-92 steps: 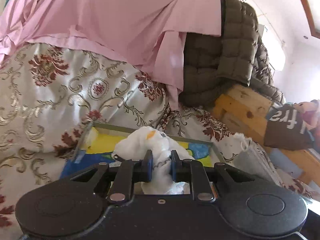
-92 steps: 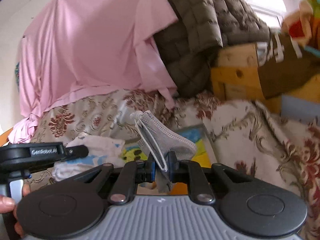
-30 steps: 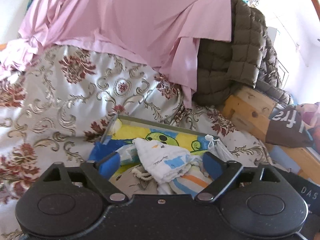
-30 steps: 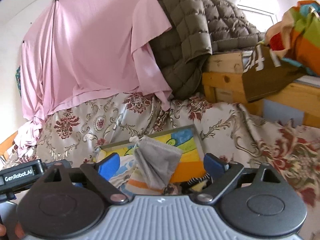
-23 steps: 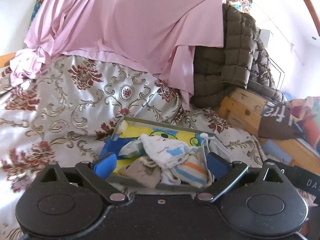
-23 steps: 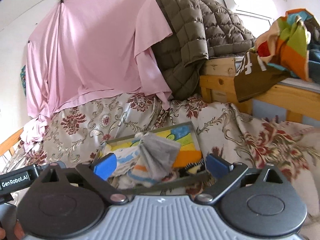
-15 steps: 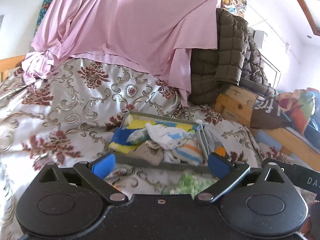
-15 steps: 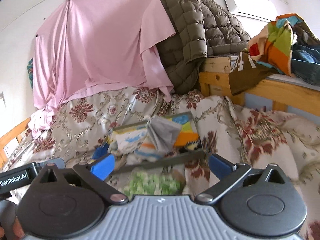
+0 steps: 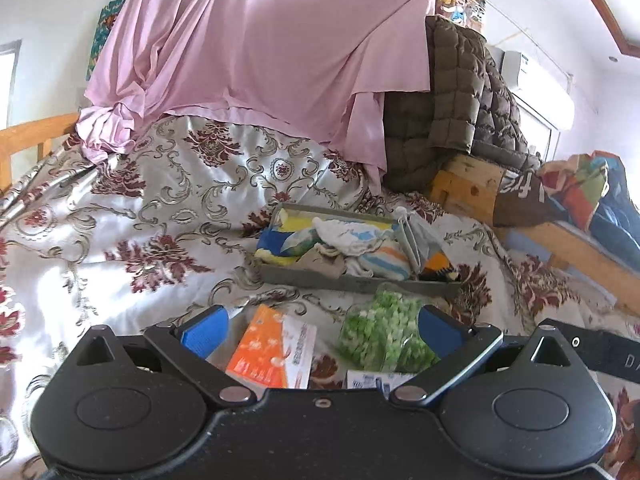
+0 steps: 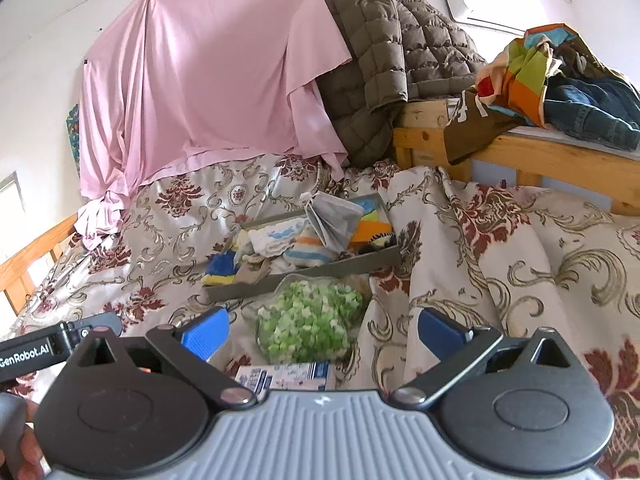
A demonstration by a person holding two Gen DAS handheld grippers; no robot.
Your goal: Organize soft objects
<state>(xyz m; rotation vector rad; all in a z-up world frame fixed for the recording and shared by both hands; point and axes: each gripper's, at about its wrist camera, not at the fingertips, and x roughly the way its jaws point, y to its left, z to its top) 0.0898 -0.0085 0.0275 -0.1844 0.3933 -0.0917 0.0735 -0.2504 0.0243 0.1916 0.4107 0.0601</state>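
A grey tray (image 9: 352, 282) (image 10: 304, 276) lies on the floral bedspread, holding a white printed cloth (image 9: 352, 234) (image 10: 276, 238), a striped cloth (image 9: 382, 258), a grey pouch (image 10: 334, 216) (image 9: 420, 236) and other soft items. A bag of green pieces (image 9: 384, 332) (image 10: 308, 320) lies in front of the tray. An orange packet (image 9: 272, 350) lies beside it. My left gripper (image 9: 320, 326) is open and empty, back from the tray. My right gripper (image 10: 322, 328) is open and empty above the green bag.
A pink sheet (image 9: 260, 52) and a brown quilted jacket (image 10: 384, 52) hang behind the bed. A wooden frame (image 10: 520, 152) with piled clothes (image 10: 560, 80) stands at the right. A blue-and-white packet (image 10: 286, 374) lies just before the right gripper.
Both grippers let go of the white cloth and the grey pouch in the tray, opened, and pulled back. The green bag and orange packet have come into view.
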